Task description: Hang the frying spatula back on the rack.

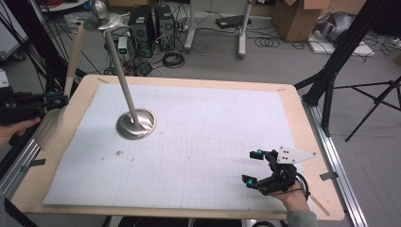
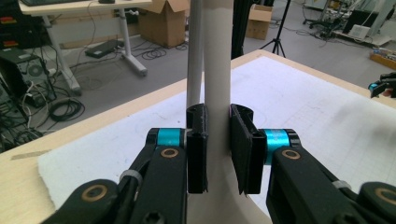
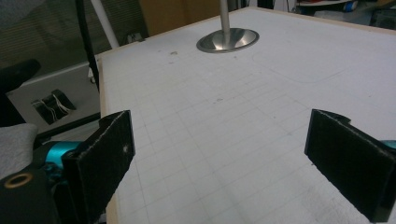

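Note:
My left gripper [image 1: 57, 98] hangs off the table's left edge, shut on a spatula. The spatula's pale wooden handle [image 1: 73, 56] rises from the jaws and its metal blade [image 1: 47, 127] hangs below them. In the left gripper view both pads [image 2: 197, 144] press on that handle [image 2: 217, 70], and my left gripper [image 2: 218, 122] faces the stand's grey pole [image 2: 194, 56] just behind. The metal stand has a round base [image 1: 135, 125] on the white mat and a leaning pole [image 1: 120, 71]. My right gripper [image 1: 252, 166] rests open at the mat's near right, empty [image 3: 222, 122], pointing toward the base [image 3: 227, 40].
A white gridded mat [image 1: 198, 142] covers the wooden table [image 1: 312, 142]. Computer towers [image 1: 151, 23], cables and cardboard boxes [image 1: 298, 16] lie on the floor beyond. Black tripod legs [image 1: 373, 99] stand at the right, and a black frame [image 1: 28, 33] at the left.

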